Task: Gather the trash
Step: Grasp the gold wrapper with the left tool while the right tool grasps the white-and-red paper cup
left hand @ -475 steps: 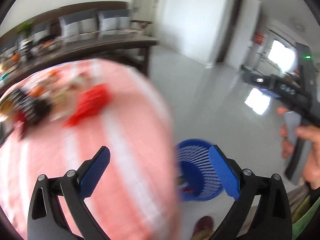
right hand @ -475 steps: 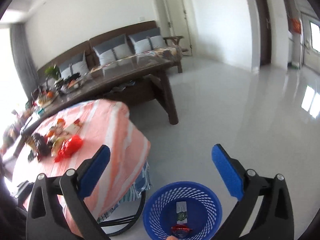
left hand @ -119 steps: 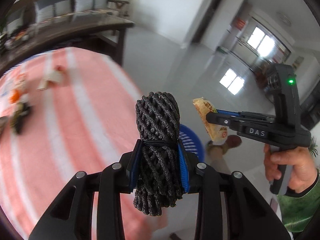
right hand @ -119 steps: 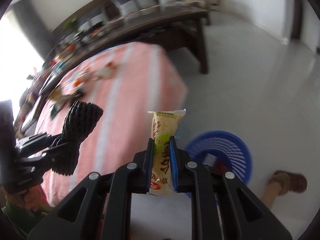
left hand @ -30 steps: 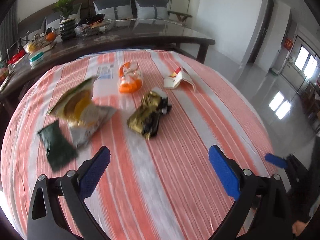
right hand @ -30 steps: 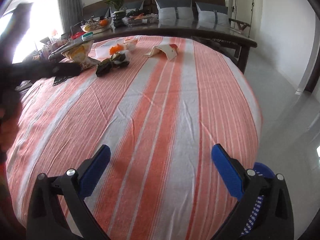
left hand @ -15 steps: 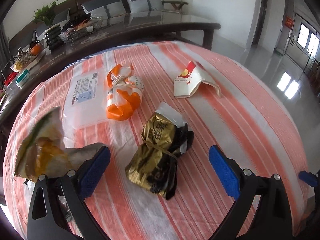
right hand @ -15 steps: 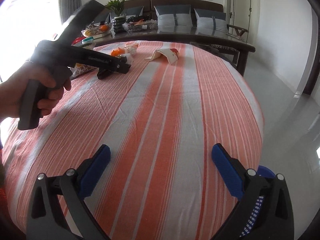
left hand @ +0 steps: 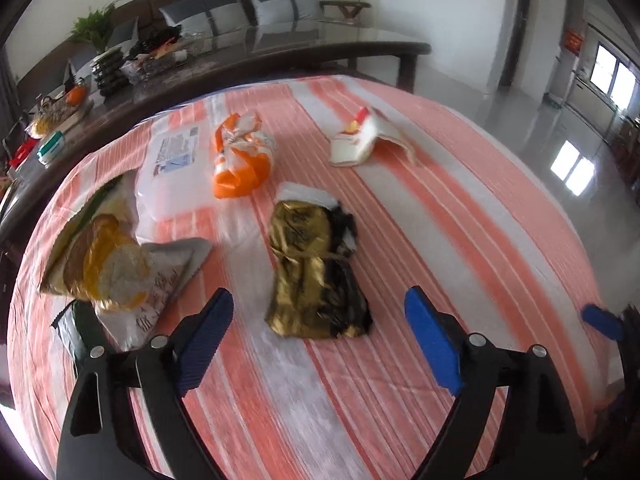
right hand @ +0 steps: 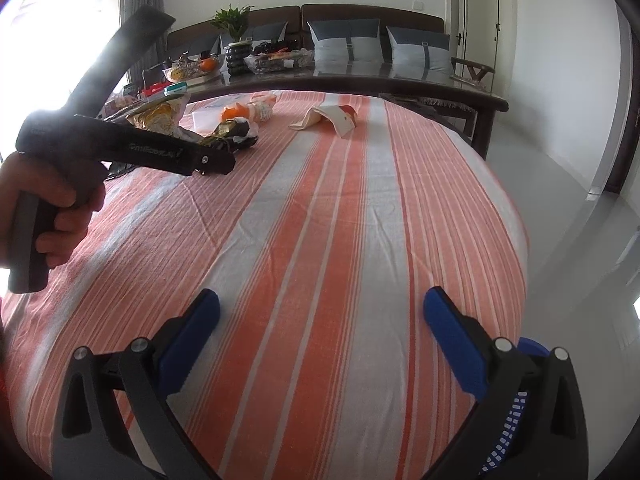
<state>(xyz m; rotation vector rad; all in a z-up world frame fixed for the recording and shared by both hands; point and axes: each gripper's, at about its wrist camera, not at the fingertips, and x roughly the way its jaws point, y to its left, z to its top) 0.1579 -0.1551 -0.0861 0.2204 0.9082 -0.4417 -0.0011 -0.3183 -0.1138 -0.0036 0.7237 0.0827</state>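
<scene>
My left gripper (left hand: pixel 318 344) is open and empty, low over the striped tablecloth (left hand: pixel 460 240), just short of a crumpled gold and black wrapper (left hand: pixel 316 276). Beyond it lie an orange and white bag (left hand: pixel 242 158), a clear plastic pack (left hand: pixel 172 172), a white and red carton (left hand: pixel 362 140) and a yellow snack bag (left hand: pixel 104 264). My right gripper (right hand: pixel 320 328) is open and empty over the near part of the cloth (right hand: pixel 320 220). The left gripper also shows in the right wrist view (right hand: pixel 216 164), beside the gold wrapper (right hand: pixel 228 134).
A blue basket (right hand: pixel 516 404) shows past the table's right edge, behind my right finger. A dark table (right hand: pixel 360 80) with a plant and dishes stands behind, then a sofa (right hand: pixel 360 40). Open floor (right hand: pixel 580 208) lies to the right.
My left gripper has moved forward and down toward the gold wrapper, which now lies close between its open fingers. The right gripper has hardly moved.
</scene>
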